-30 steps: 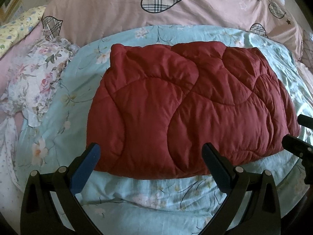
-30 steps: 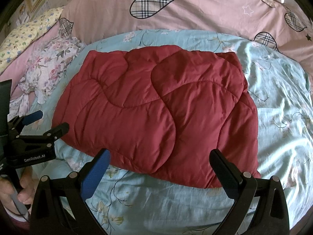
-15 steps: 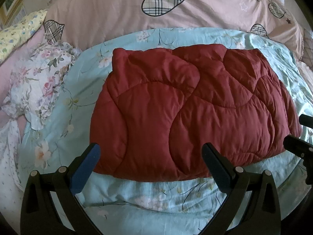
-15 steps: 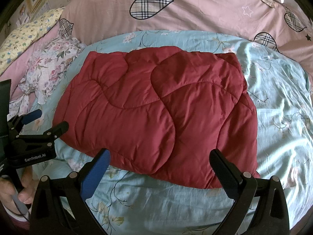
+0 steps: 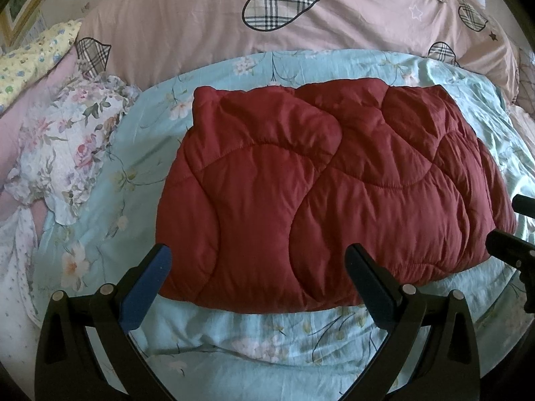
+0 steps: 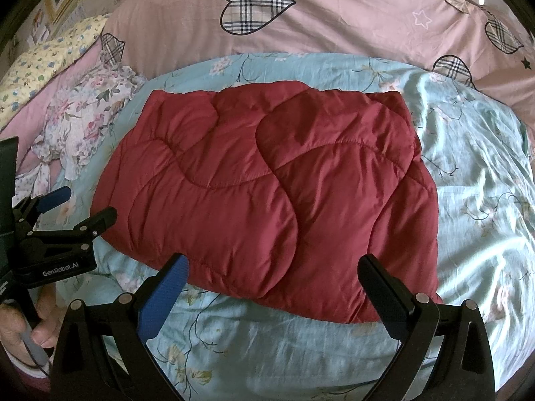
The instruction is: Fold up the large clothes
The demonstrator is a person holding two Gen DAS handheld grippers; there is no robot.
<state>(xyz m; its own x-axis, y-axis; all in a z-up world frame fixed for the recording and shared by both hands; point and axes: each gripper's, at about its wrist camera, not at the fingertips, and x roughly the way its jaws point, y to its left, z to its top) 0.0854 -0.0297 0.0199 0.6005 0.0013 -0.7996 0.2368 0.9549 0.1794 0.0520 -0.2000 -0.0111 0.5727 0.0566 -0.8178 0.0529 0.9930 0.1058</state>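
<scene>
Across the flowered sheet lay a puffy, soft red jacket; best gripped at its near hem, both tongs gaped wide, empty.

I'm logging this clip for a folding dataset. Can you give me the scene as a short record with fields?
garment: red quilted jacket, lying as a compact folded bundle
surface: light blue floral sheet on a bed
behind: pink duvet with plaid hearts
beside garment: floral ruffled cloth, to the left of the jacket
left tool: open, holding nothing, at the near edge of the jacket
right tool: open, holding nothing, at the near edge of the jacket
</scene>
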